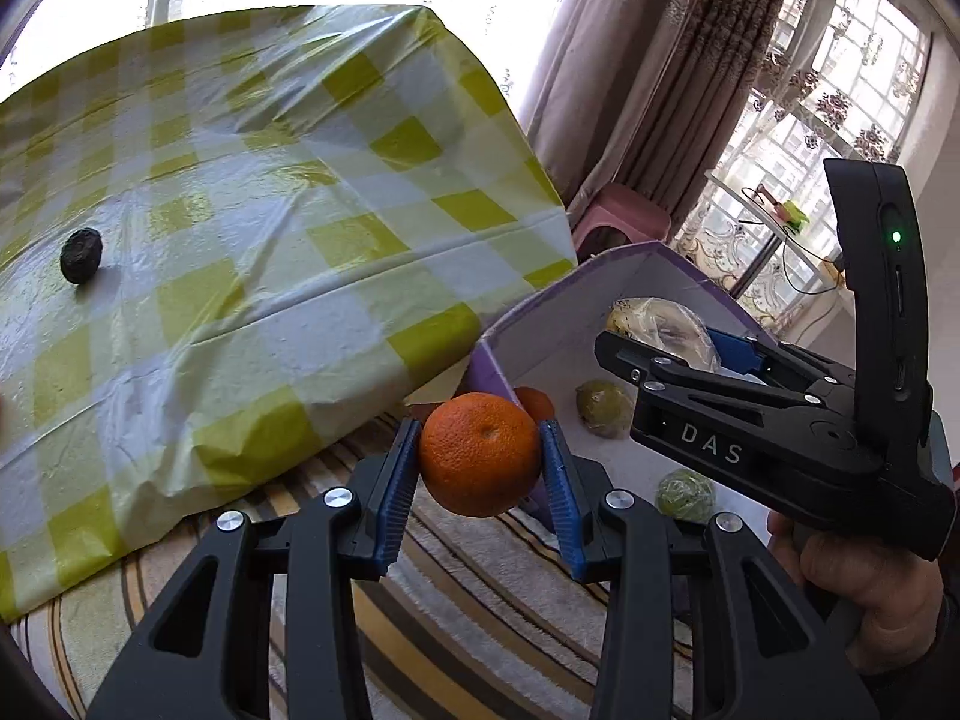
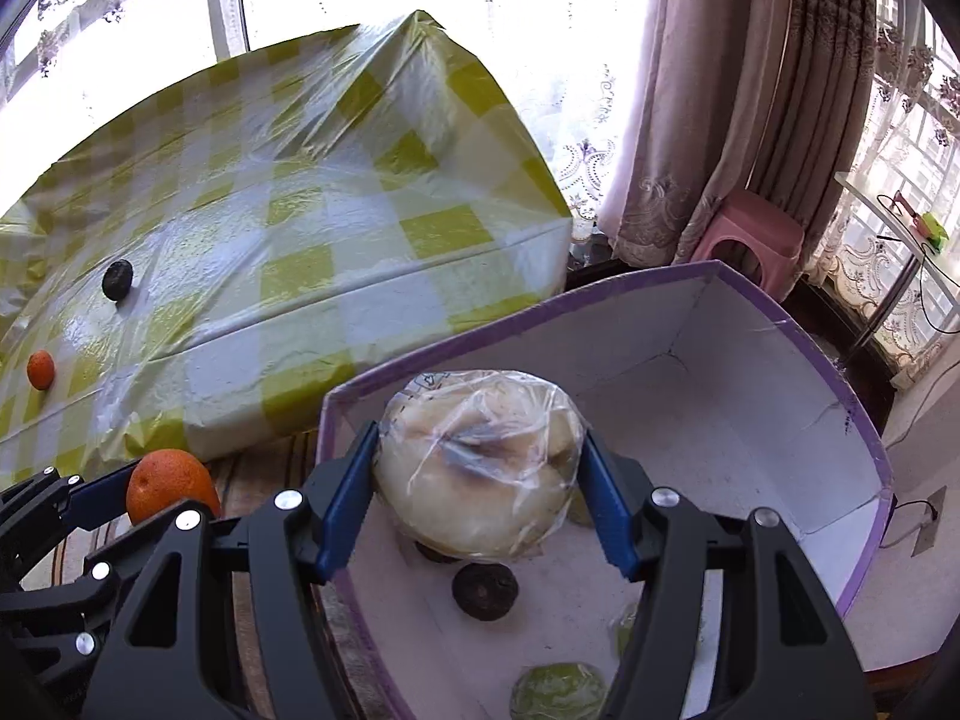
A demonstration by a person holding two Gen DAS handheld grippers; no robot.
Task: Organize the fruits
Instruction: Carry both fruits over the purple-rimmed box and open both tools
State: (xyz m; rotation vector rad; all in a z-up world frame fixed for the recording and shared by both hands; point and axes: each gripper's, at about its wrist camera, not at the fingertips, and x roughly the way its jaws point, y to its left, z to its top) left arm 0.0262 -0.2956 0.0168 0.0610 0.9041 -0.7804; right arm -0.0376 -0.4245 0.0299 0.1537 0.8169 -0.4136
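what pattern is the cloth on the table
Yellow-green and white checks on the tablecloth, clearest in the left wrist view.

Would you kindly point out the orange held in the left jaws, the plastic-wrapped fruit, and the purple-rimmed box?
orange [image 1: 480, 453], left wrist view, middle of its peel.
plastic-wrapped fruit [image 2: 477, 465], right wrist view, centre of the wrapping.
purple-rimmed box [image 2: 750, 396], right wrist view, bare white inner wall.

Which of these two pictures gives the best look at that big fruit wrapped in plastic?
The right wrist view: the wrapped fruit fills the middle, gripped by the right tool over the box. The left wrist view shows only part of it, behind that tool.
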